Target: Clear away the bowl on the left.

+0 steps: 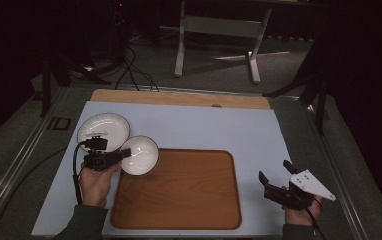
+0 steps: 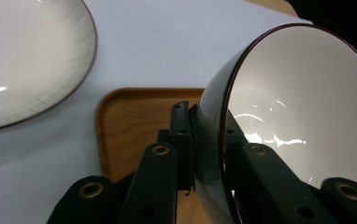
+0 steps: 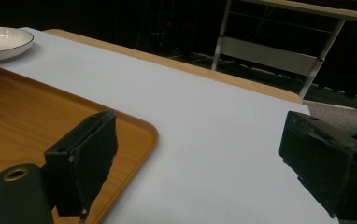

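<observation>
White-lined bowl [image 1: 140,154] pinched by its rim in left gripper [image 1: 124,154], tilted over wooden tray's [image 1: 179,200] far-left corner. Plate [image 1: 103,129] near counter's [image 1: 219,127] far-left corner. Right gripper [image 1: 274,177] spread wide, holding nothing, by right edge.

White mat [image 1: 204,130] covers your tabletop; wood strip [image 1: 179,97] bare along far edge. Beyond it you have a grey desk frame [image 1: 180,45] far centre, black cables [image 1: 134,70] far left. Dark left stand [image 1: 46,85] and right stand [image 1: 321,95] flank table.
</observation>
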### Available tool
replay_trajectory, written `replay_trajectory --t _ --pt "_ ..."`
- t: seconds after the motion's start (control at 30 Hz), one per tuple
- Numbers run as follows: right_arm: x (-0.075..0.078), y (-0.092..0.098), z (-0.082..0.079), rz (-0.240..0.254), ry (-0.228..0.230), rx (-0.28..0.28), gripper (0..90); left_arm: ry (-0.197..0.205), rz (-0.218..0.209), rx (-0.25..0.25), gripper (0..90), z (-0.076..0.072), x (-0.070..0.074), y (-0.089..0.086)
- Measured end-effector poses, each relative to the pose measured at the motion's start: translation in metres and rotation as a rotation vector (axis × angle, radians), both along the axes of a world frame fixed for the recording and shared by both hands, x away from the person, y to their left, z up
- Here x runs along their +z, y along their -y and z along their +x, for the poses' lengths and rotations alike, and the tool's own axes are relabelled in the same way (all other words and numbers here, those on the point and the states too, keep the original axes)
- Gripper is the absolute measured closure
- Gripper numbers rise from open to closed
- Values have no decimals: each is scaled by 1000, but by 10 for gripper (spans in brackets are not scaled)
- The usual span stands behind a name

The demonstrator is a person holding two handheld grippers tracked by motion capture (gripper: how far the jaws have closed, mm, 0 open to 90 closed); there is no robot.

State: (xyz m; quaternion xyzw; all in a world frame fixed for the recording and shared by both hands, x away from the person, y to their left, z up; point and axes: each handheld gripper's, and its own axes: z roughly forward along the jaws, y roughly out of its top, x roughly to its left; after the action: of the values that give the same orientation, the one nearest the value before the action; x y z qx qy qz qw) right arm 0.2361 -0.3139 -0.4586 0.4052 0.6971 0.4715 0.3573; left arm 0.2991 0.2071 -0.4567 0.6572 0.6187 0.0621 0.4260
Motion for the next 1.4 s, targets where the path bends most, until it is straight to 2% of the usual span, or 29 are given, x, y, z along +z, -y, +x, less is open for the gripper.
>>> replay_trajectory --t 0.3,0.63,0.77,1.07,1.4 --pt "0 0 -1 -2 1 0 110 12 -5 -55 827 -1 0 19" --pt "0 1 -1 -2 1 -1 110 4 -1 -102 826 -1 0 37" --pt "0 1 -1 1 1 -1 111 2 -4 -113 826 -1 0 44" --pt "1 0 0 -5 2 1 111 -3 22 -147 826 0 -2 58" --pt "0 0 0 -4 2 2 110 -9 34 -160 826 0 -5 70"
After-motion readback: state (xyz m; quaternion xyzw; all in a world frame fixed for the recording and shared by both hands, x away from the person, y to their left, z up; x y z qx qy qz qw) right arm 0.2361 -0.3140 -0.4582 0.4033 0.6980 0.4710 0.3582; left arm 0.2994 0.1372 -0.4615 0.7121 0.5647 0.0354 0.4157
